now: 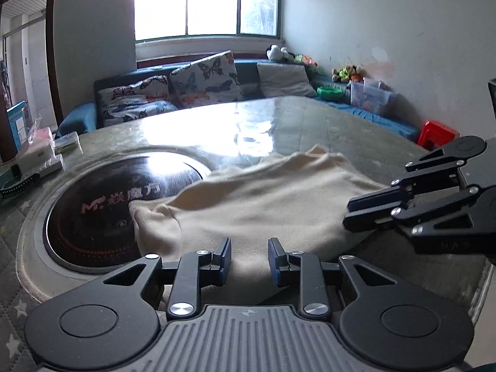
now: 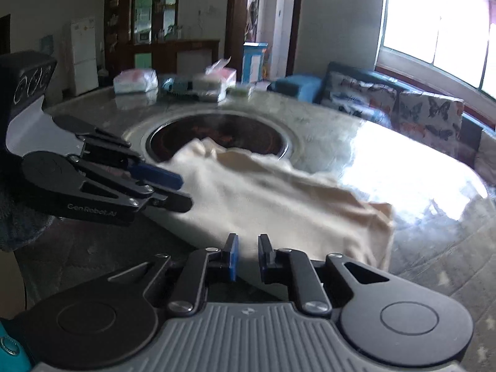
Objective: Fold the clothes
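Observation:
A cream cloth [image 1: 257, 204] lies partly folded on the glossy table, its far end lapping over the black round cooktop [image 1: 108, 204]. It also shows in the right wrist view [image 2: 279, 204]. My left gripper [image 1: 249, 260] is open and empty at the cloth's near edge; in the right wrist view it [image 2: 176, 189] comes in from the left, over the cloth's edge. My right gripper [image 2: 248, 255] is open and empty at the cloth's near edge; in the left wrist view it [image 1: 356, 214] comes in from the right, its jaws a little apart.
Tissue packs and boxes [image 2: 198, 85] sit at the table's far side, past the cooktop [image 2: 217, 139]. A sofa with butterfly cushions [image 1: 198, 80] runs under the window. A red stool [image 1: 437, 133] stands by the table's right edge [image 1: 483, 282].

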Motion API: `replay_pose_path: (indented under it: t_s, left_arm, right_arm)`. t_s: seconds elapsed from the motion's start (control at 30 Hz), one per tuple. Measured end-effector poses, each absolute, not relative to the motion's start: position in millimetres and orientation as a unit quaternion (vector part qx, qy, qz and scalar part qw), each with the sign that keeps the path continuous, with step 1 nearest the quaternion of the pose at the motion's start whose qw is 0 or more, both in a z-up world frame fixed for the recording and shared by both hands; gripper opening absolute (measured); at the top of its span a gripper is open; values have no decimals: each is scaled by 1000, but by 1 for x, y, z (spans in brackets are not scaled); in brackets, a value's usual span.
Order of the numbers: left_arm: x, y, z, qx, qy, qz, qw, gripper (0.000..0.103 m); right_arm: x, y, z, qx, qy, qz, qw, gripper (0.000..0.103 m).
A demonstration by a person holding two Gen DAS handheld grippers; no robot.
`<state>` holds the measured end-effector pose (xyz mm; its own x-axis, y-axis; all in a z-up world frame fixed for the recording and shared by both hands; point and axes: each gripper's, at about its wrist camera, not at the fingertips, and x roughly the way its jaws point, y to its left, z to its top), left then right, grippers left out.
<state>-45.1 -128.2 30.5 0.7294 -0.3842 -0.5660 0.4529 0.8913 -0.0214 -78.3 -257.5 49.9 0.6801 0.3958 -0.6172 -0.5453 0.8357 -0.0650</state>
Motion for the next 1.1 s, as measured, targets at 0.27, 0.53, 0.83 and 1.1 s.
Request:
replay_pose_path:
  t_s: [0.27,0.53,0.83,1.1]
  left_arm:
    - [-43,-116,21,41,305,-214,927,29]
    - [-51,-97,29,22,297,-196,934,29]
    - [-55,-76,30,8,296,-188,937,29]
    - [-55,-62,20,-9,317,-179,931,38]
  right_arm:
    - [-72,-288,42,-93,334,213,913,12]
    - [-72,-273,61,-123,323,233,909,12]
    - [-68,-254,65,-158,332,247,897,17]
    - [-71,-195,71,-216,308,340,862,21]
